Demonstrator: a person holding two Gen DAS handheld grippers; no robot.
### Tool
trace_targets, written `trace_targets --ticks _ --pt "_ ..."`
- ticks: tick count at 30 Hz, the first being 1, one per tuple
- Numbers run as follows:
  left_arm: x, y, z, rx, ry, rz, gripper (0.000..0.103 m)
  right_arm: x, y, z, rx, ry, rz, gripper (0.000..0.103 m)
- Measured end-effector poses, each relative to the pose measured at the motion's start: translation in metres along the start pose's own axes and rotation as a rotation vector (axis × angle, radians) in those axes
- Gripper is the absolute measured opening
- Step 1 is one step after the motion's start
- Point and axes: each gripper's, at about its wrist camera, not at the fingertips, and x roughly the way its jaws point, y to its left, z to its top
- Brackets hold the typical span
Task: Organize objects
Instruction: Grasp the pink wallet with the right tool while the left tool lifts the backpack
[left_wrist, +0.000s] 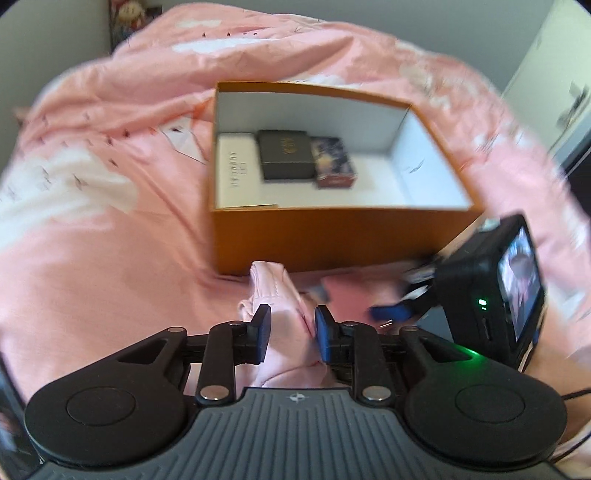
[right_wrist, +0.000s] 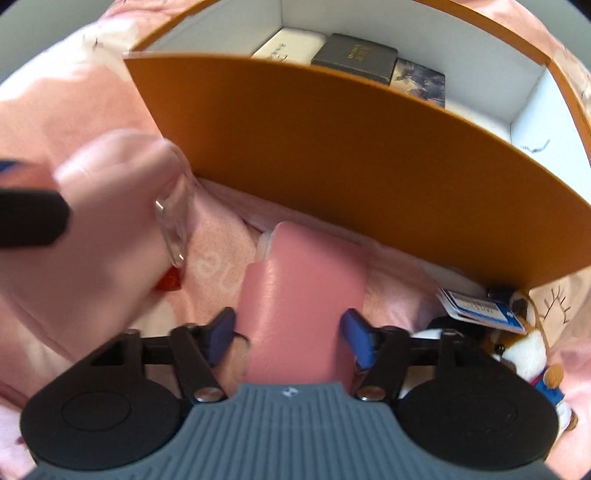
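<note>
An orange box (left_wrist: 332, 240) with a white inside stands on the pink bedspread. A white box (left_wrist: 236, 162), a black box (left_wrist: 284, 155) and a patterned box (left_wrist: 334, 162) lie side by side in it. My left gripper (left_wrist: 293, 328) is in front of the box, shut on a bunched pink cloth (left_wrist: 269, 288). In the right wrist view the same cloth (right_wrist: 103, 221) hangs blurred at the left. My right gripper (right_wrist: 288, 334) is open and points down. A pink leather case (right_wrist: 303, 280) lies on the bed between its fingers, close to the box wall (right_wrist: 332, 147).
A plush toy (right_wrist: 524, 354) with a blue and white tag (right_wrist: 476, 306) lies at the right beside the box. A small red object (right_wrist: 170, 282) and a clear plastic piece (right_wrist: 173, 221) sit by the cloth. The right gripper's camera (left_wrist: 491, 288) is close to my left gripper.
</note>
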Motion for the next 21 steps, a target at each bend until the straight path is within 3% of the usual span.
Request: trace_targets --ticks 3,5,7,11,13,21 --pt "0.005 0.016 0.001 -0.118 0.026 -0.185 0.036 -0.016 -0.017 -0.003 0.054 -0.011 0.051 0.039" --pt "0.011 0.024 0.000 -0.183 0.054 -0.249 0.042 -0.026 -0.028 -0.006 0.093 -0.025 0.072 0.032" --pt "0.014 0.028 -0.003 -0.203 0.056 -0.249 0.043 -0.035 -0.038 -0.010 0.134 -0.043 0.083 0.027" --pt "0.019 0.029 -0.005 -0.182 0.066 -0.156 0.045 -0.049 -0.054 -0.013 0.193 -0.075 0.081 0.020" --pt "0.027 0.032 -0.006 -0.201 0.094 -0.162 0.047 -0.052 -0.055 -0.010 0.213 -0.085 0.070 0.018" --pt "0.062 0.039 -0.015 -0.305 0.188 -0.180 0.053 -0.049 -0.067 -0.003 0.233 -0.065 0.041 0.028"
